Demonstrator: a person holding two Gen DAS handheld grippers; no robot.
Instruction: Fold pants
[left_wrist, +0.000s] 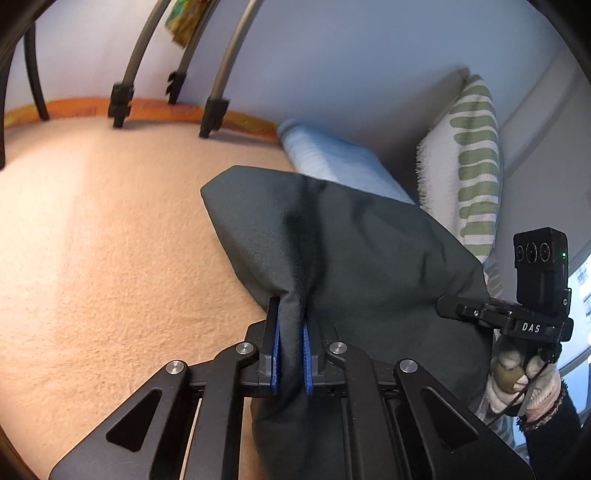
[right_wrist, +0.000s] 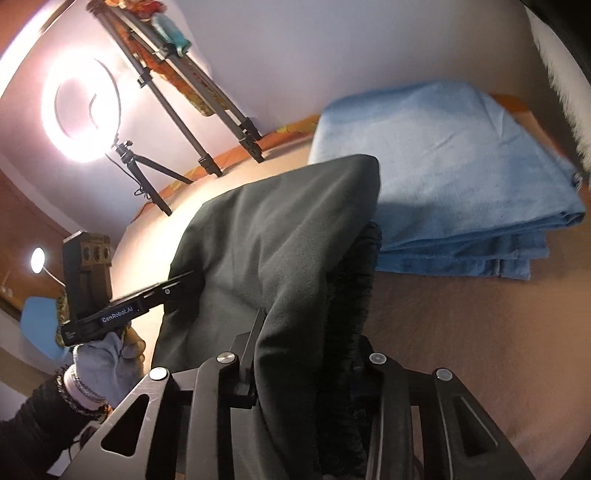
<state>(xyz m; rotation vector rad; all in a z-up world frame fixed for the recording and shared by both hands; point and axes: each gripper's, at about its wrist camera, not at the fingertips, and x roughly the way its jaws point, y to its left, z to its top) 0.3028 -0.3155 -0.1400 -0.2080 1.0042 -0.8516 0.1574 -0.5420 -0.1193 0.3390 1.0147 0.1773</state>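
Gripping the dark pants (left_wrist: 351, 258) with both tools, the person is lifting the garment off the peach blanket (left_wrist: 92, 240) for what is judged to be a fold in progress. Going from left to right in the left wrist view: tripod legs (left_wrist: 122, 99) are standing at the blanket's far edge; the left gripper (left_wrist: 290, 354) is sitting pressed together on a pinched ridge of the pants, the blue pads (left_wrist: 274, 354) squeezing the cloth from both sides; the fabric is fanning away from the pinch and hanging clear of the blanket; folded blue jeans (left_wrist: 332, 155) are lying behind it, a green-striped pillow (left_wrist: 472, 155) is leaning on the wall, and the gloved right hand (left_wrist: 517, 373) is holding its tool at the far right.

In the right wrist view: a ring light (right_wrist: 81, 107) is glaring at the left; the gloved left hand (right_wrist: 99, 365) is carrying its tool beside the cloth; the right gripper (right_wrist: 303, 350) is clamped on a thick fold of the pants that includes the gathered waistband (right_wrist: 358, 295), the cloth draping over the jaws and hiding the pads; the jeans are lying to the right, apart from the pants.

The next move is judged to call for carrying both held edges together, keeping tension even, laying the cloth flat onto the blanket and clear of the jeans, then releasing.
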